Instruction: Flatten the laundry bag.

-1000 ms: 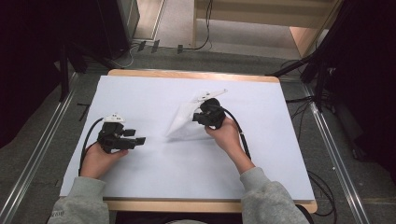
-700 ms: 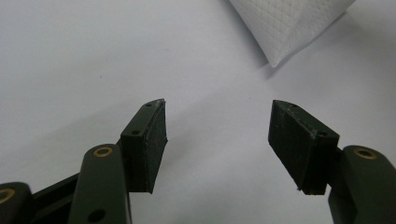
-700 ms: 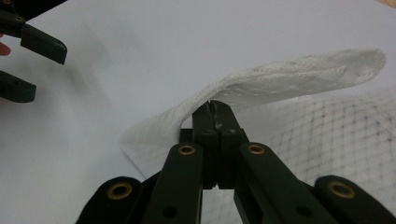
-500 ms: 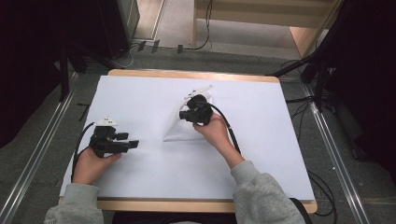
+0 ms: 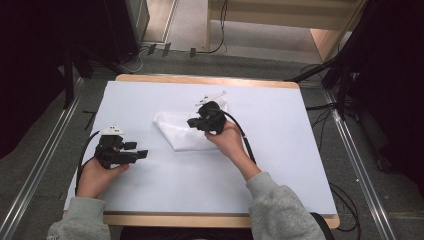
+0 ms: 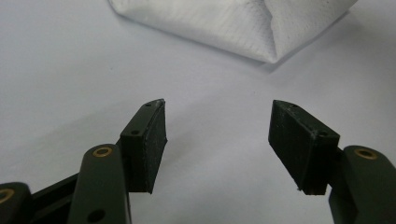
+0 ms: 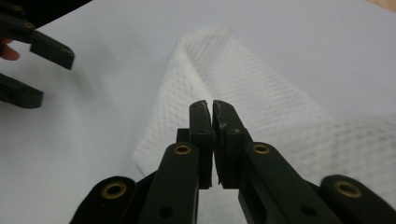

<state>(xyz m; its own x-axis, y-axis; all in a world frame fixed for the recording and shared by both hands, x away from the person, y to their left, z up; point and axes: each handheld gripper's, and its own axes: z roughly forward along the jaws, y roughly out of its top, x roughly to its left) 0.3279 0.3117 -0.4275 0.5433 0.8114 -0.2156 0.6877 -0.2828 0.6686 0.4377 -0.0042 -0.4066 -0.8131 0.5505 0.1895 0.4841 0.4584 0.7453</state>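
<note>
While the white cloth (image 5: 181,131) lies folded near the middle of the surface (image 5: 280,165), the right claw (image 7: 208,108) hangs over it, jaws just easing apart from shut, nothing visibly between them. Well left, the left claw (image 6: 218,135) stands apart, empty.

One white cloth (image 5: 176,131), two grippers
</note>
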